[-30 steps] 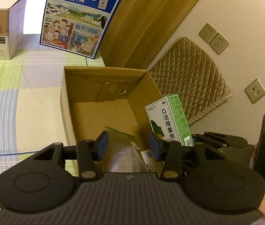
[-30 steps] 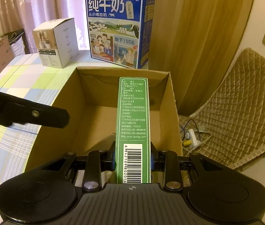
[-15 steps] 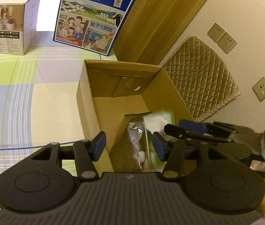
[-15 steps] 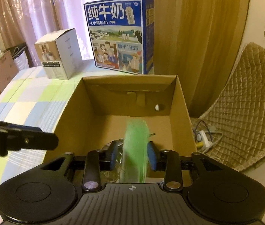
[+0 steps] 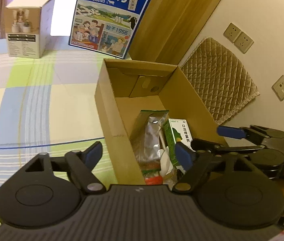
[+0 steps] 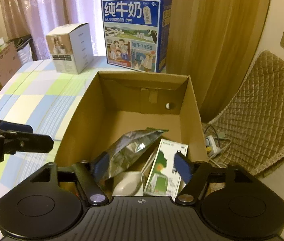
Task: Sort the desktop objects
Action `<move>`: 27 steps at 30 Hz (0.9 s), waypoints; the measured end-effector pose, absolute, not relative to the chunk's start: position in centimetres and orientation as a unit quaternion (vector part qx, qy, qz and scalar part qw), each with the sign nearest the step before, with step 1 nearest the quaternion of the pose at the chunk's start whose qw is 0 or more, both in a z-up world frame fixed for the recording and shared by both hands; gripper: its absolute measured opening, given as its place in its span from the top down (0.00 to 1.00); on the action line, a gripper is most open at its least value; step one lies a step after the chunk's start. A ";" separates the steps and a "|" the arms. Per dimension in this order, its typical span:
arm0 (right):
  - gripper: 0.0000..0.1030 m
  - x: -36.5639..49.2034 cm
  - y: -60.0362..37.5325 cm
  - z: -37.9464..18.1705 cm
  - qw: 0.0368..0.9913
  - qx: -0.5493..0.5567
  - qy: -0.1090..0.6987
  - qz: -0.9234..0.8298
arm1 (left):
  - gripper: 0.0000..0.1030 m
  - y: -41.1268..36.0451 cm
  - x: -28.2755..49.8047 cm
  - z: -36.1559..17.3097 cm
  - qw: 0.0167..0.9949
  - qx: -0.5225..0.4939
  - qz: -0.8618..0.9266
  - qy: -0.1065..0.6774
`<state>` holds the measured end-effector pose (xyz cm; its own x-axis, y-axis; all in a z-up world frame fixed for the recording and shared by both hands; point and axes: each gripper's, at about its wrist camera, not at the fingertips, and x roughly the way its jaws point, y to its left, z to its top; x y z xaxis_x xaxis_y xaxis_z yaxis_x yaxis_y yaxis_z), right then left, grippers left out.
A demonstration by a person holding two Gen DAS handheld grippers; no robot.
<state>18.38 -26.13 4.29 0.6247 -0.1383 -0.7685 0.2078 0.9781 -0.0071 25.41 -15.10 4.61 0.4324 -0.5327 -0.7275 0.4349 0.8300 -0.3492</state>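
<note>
An open cardboard box [image 6: 77, 116] [image 5: 109, 110] stands on the checked tablecloth. Inside it lie a silver foil pouch [image 6: 128, 152] [image 5: 151, 136], a green and white spray carton [image 6: 166, 168] [image 5: 179, 134] and a white scoop [image 6: 128, 182]. My right gripper [image 6: 140, 165] hangs open over the box's near end, nothing between its fingers. My left gripper [image 5: 140, 153] is open too, straddling the box's left wall near the front corner. The right gripper [image 5: 204, 138] shows at the right of the left wrist view, and a left finger [image 6: 27, 140] reaches in at the left of the right wrist view.
A blue milk carton case [image 6: 136, 34] [image 5: 109, 18] and a small white product box [image 6: 71, 48] [image 5: 25, 26] stand on the table behind the cardboard box. A quilted chair [image 6: 258, 108] and a power strip [image 6: 214, 142] are off the table's right edge.
My right gripper opened and let the green carton fall into the box, where it lies beside the pouch. My left gripper drew back to the left and opened wider.
</note>
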 end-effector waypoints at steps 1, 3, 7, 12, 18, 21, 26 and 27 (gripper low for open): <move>0.22 18.0 -25.8 4.5 0.900 0.040 0.423 -0.093 | 0.21 -14.9 25.0 4.7 0.847 -0.050 -0.284 0.446; 0.14 17.1 -25.1 4.8 0.901 0.035 0.424 -0.089 | 0.16 -14.5 23.9 5.1 0.852 -0.043 -0.282 0.439; 0.08 15.5 -23.7 5.5 0.901 0.023 0.426 -0.086 | 0.07 -13.7 21.9 6.0 0.861 -0.031 -0.279 0.424; 0.02 13.2 -22.1 6.4 0.900 0.009 0.426 -0.089 | 0.02 -12.6 19.3 7.3 0.871 -0.019 -0.271 0.410; 0.02 10.3 -20.7 7.1 0.899 0.015 0.429 -0.089 | 0.02 -11.7 16.4 8.0 0.871 -0.015 -0.259 0.417; 0.02 8.9 -20.1 7.3 0.898 0.019 0.430 -0.092 | 0.02 -11.3 14.8 8.3 0.871 -0.013 -0.258 0.418; 0.02 6.6 -19.3 7.7 0.898 0.029 0.428 -0.096 | 0.02 -10.8 12.0 8.8 0.875 -0.013 -0.246 0.418; 0.02 6.2 -19.1 7.9 0.898 0.030 0.427 -0.097 | 0.02 -10.7 11.4 8.9 0.876 -0.014 -0.245 0.416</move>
<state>6.17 -19.10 7.86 0.6158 -0.1488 -0.7737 0.2001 0.9793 -0.0291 11.44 -10.70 8.94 0.5335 -0.4412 -0.7216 0.4182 0.8792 -0.2284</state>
